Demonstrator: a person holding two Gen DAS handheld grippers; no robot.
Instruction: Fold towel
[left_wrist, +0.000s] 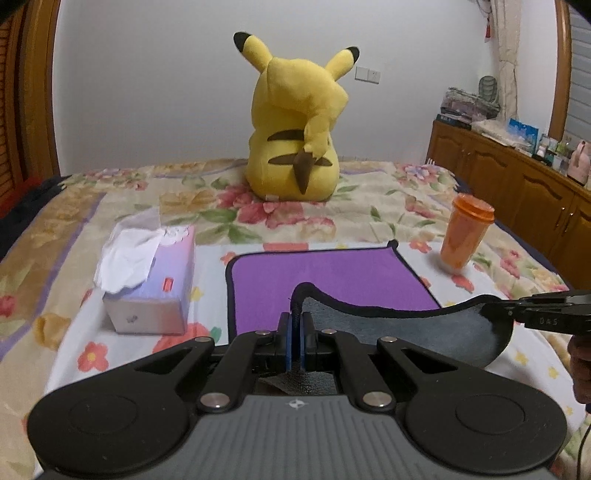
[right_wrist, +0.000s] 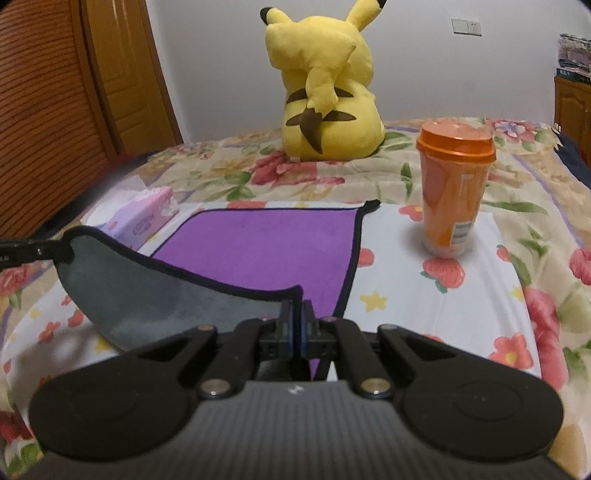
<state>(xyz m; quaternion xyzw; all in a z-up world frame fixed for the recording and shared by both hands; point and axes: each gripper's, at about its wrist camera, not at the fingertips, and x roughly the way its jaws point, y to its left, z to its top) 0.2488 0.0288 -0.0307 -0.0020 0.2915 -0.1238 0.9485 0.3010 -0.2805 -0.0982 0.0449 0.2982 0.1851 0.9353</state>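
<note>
A purple towel (left_wrist: 332, 277) with black trim and a grey underside lies on the floral bed; it also shows in the right wrist view (right_wrist: 266, 247). My left gripper (left_wrist: 296, 314) is shut on the towel's near left corner and holds it lifted. My right gripper (right_wrist: 296, 314) is shut on the near right corner, also lifted. The near edge hangs between the two grippers with the grey underside (left_wrist: 424, 328) facing me, folded over the purple part. The right gripper also shows at the right edge of the left wrist view (left_wrist: 517, 306). The left one shows at the left edge of the right wrist view (right_wrist: 55, 251).
A tissue box (left_wrist: 151, 280) stands left of the towel. An orange lidded cup (left_wrist: 465, 230) stands to the right, close to the towel's far right corner (right_wrist: 369, 205). A yellow plush toy (left_wrist: 295, 125) sits behind. A wooden cabinet (left_wrist: 517, 184) runs along the right.
</note>
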